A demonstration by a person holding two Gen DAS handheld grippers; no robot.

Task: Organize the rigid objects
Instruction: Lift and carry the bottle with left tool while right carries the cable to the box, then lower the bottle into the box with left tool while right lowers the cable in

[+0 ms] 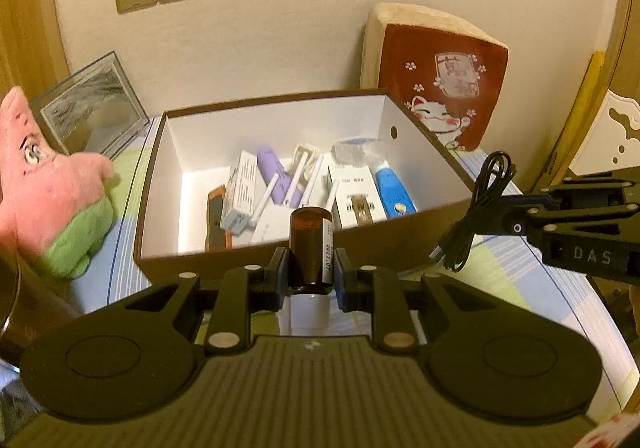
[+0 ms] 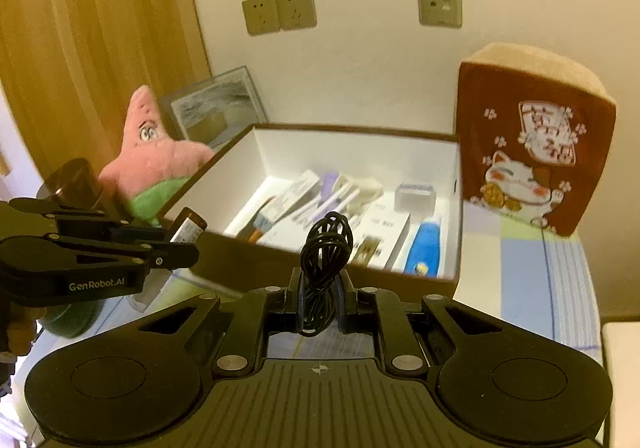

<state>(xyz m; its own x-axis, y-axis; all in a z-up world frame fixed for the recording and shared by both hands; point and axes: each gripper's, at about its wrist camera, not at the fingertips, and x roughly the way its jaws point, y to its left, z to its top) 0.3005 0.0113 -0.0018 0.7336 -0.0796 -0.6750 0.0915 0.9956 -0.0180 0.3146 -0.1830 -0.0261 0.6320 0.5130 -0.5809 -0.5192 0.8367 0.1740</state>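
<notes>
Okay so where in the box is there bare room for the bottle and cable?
The box floor is bare at the back and left, behind the orange tool. The middle and right, around the blue toothbrush, are crowded.

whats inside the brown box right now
The brown box holds a blue toothbrush-like handle, a purple tube, white cartons, thin white sticks and an orange-edged item. Whatever lies beneath them is hidden.

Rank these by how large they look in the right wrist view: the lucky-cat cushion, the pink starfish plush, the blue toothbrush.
1. lucky-cat cushion
2. pink starfish plush, partly hidden by the box wall
3. blue toothbrush
</notes>
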